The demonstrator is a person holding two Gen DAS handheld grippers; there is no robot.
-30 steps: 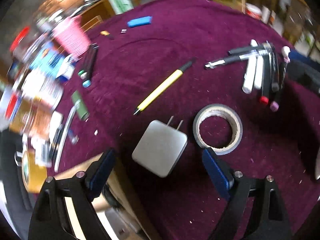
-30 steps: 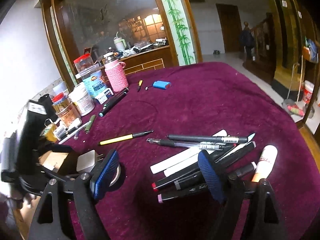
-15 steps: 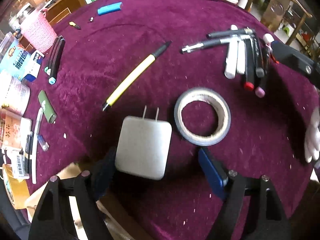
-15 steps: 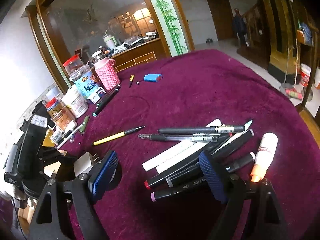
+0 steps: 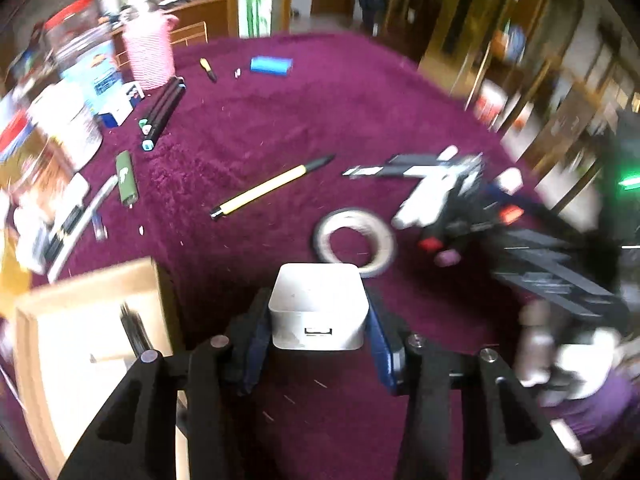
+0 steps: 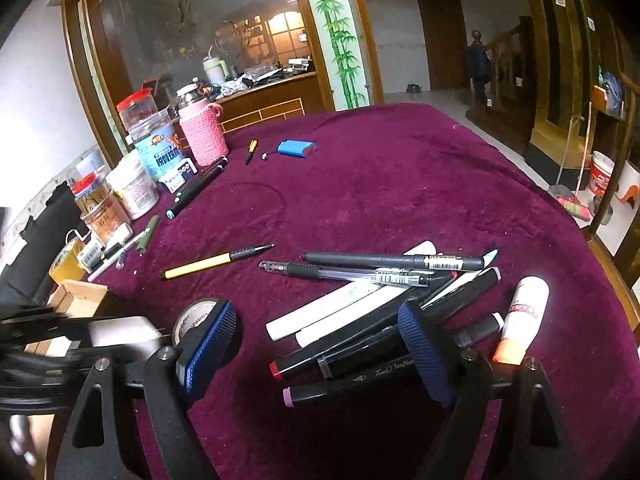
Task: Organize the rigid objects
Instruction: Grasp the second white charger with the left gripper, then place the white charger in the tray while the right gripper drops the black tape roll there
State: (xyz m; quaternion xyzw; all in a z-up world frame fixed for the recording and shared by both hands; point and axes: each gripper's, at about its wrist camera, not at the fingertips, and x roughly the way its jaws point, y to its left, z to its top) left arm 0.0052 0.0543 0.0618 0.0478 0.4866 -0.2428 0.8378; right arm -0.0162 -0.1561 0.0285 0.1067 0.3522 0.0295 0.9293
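Observation:
My left gripper [image 5: 318, 330] is shut on a white square wall charger [image 5: 318, 304] and holds it above the purple cloth, next to a cardboard box [image 5: 86, 344] at the lower left. A tape roll [image 5: 354, 240] lies just beyond it. A yellow pen [image 5: 272, 192] lies further out. My right gripper [image 6: 316, 354] is open and empty, low over a pile of markers and pens [image 6: 380, 312]. The charger shows blurred at the left of the right wrist view [image 6: 120, 330].
Jars and tins [image 6: 132, 184] and a pink-sleeved bottle [image 6: 202, 132] line the table's left edge. Black markers [image 6: 196, 190], a blue case [image 6: 296, 148], a green lighter [image 5: 126, 178] and a white tube [image 6: 522, 318] lie on the cloth. The table edge curves at right.
My left gripper has closed on the charger and lifted it off the cloth, tilting up. My right gripper has stayed open over the markers, nearly still.

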